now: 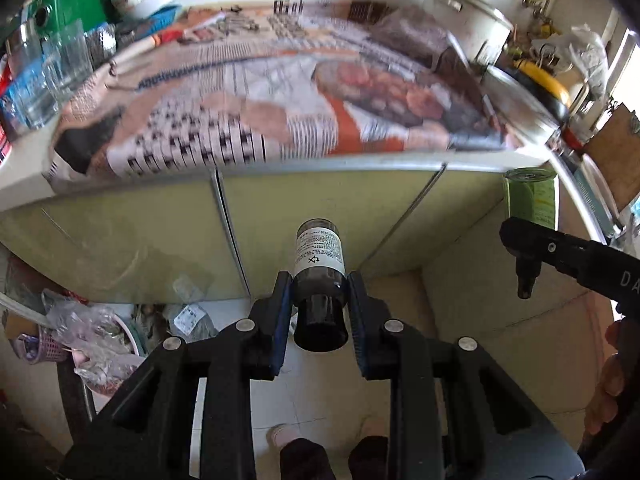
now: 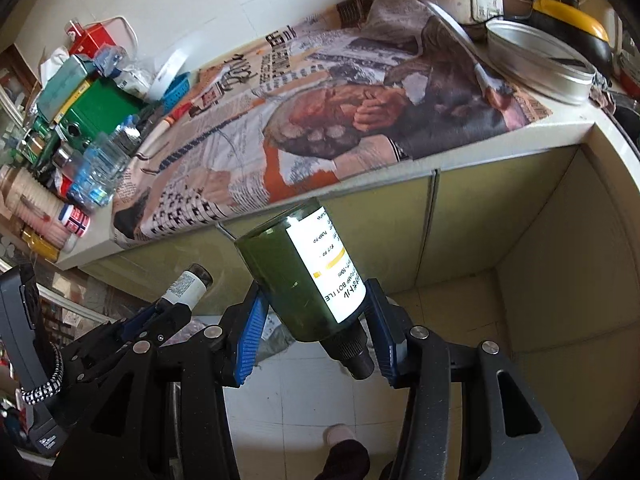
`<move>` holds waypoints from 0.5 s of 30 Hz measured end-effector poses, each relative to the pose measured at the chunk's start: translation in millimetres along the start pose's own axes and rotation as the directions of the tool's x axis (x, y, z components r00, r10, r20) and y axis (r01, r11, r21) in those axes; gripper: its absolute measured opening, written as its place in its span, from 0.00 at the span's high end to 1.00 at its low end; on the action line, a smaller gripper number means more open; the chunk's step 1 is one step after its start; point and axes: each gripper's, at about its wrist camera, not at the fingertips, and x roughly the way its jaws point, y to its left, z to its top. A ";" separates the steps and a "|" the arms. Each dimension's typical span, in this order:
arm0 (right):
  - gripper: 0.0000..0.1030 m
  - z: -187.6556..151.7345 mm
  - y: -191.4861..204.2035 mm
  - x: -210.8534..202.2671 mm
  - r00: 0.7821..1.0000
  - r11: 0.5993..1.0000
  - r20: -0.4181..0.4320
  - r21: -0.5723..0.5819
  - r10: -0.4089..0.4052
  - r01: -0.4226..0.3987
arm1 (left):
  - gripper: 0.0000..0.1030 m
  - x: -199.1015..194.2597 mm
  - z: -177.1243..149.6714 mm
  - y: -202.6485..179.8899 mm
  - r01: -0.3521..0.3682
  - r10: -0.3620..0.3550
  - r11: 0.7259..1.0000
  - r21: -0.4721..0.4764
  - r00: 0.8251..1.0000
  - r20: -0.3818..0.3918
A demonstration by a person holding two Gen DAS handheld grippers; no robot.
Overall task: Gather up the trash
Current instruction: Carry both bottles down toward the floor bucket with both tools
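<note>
left gripper [image 1: 318, 312] fingers clamped on small dark bottle [image 1: 320, 256], cap toward cam. right gripper [image 2: 316, 332] fingers gripping green pump bottle [image 2: 296, 280], both w/ newspaper-covered tabletop [image 2: 568, 124] beyond.

The small bottle [image 1: 319, 280] is dark brown with a white label and black cap. The larger bottle [image 2: 308, 276] is green, its label white with a yellow bar. Printed newspaper [image 2: 320, 112] shows orange patches and a black-and-white checked grid. Cabinet doors [image 1: 320, 216] are pale yellow-green.

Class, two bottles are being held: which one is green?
The green bottle in the right hand-held gripper; the left hand-held gripper holds a slimmer dark bottle.
</note>
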 end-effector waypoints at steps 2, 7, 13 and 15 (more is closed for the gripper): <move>0.57 -6.6 -12.9 19.6 1.000 1.000 -0.024 -0.001 0.004 -0.004 | 0.74 20.2 -8.6 -1.7 -0.015 0.015 1.000 -0.005 1.000 -0.014; 0.57 -21.1 -39.9 65.9 0.996 1.000 -0.084 -0.019 0.003 -0.004 | 0.74 77.4 -33.4 -4.9 -0.035 0.033 0.999 -0.040 0.998 -0.048; 0.56 -44.5 -74.8 134.7 0.991 0.999 -0.133 -0.031 0.013 -0.017 | 0.74 153.7 -66.0 -6.4 -0.031 0.023 0.995 -0.099 0.996 -0.082; 0.56 -53.4 -85.7 160.2 0.987 0.999 -0.158 -0.017 0.040 -0.044 | 0.74 181.0 -77.5 -5.8 -0.029 0.019 0.993 -0.111 0.996 -0.087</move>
